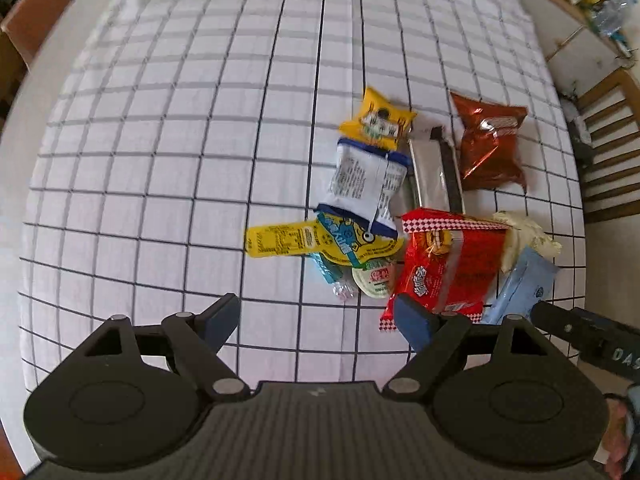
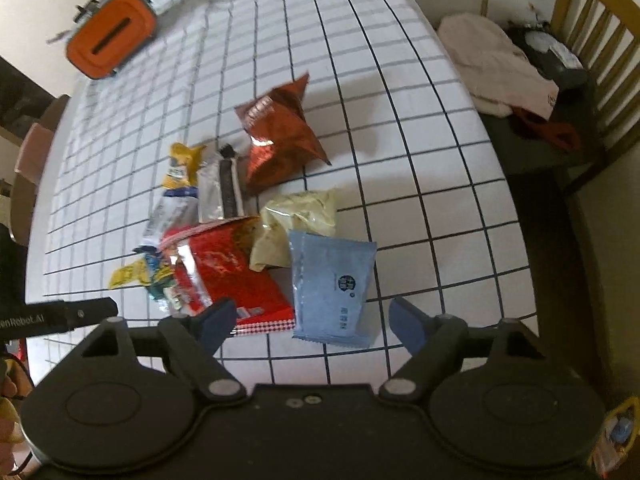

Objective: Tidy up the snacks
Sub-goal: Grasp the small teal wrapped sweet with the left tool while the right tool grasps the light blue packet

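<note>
Several snack packets lie heaped together on the checked surface (image 1: 160, 160), none sorted yet, so this reads as the approach before a first pick. Between the right gripper (image 2: 310, 322) fingers sits the pale blue packet (image 2: 332, 288); the red packet (image 1: 444, 268) lies by the left gripper (image 1: 320, 316), touching one finger. Both pairs of fingers stand wide apart, holding nothing. Next: lower and close on one packet.

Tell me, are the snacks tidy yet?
Not yet. Nothing looks sorted: the snacks sit in one messy heap on the checked tablecloth, with the red packet on top of others and the shiny brown bag beside them. Nothing is in hand either: the left claw and right claw are both open and empty above the heap. All the sorting is left.
</note>
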Motion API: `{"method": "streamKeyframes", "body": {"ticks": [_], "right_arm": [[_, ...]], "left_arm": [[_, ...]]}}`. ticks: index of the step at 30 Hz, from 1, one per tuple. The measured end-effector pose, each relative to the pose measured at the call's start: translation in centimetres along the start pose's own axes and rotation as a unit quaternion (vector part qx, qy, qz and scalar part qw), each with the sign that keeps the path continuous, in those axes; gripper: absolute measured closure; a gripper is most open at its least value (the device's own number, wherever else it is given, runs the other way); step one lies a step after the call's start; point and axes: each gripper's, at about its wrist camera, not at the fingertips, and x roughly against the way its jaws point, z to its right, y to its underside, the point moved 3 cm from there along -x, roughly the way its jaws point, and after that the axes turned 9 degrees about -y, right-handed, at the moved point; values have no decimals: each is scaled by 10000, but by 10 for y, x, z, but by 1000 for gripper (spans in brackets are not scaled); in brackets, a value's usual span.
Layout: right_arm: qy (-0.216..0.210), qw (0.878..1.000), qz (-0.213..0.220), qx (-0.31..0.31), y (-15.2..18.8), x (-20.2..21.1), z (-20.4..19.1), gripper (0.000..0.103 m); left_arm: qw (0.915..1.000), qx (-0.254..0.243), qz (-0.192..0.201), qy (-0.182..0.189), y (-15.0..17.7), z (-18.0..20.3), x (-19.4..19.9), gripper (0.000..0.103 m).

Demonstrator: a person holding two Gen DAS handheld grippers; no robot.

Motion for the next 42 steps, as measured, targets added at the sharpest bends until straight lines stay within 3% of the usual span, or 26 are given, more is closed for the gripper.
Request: {"method": "streamKeyframes", "body": {"ticks": [9,11,14,19,27,33,35,42], "right_arm": [[62,9997,-198,-92,-7,-22,4,30],[64,9997,-241,-87,-8,-26,3,32],[102,9996,-267,-66,-10,-31,2,35],[148,9993,-315,-94,-11,-38,4,42],[137,9992,-340,-141,-15,-45,8,49],[194,9993,-324,-57,-15,-50,6,51],[204,9994,-289,-21,-15,-51,5,54],[157,9998,-136,17,-10,-46,7,63]], "left_arm": [[9989,-309,-336,-143,-18,-2,-27,20],[9986,-290,-444,-90,-18,-2,-36,24],[9980,-275,-572,-46,-19,1,-48,39],[9979,-140,-640,-6,-22,1,-61,49],[9986,65,-515,30,-27,0,-70,61],[9992,151,-373,73,-31,-3,-68,78],[9991,167,-359,117,-34,-3,-68,87],[9990,262,-241,269,-28,-12,-68,91]]}}
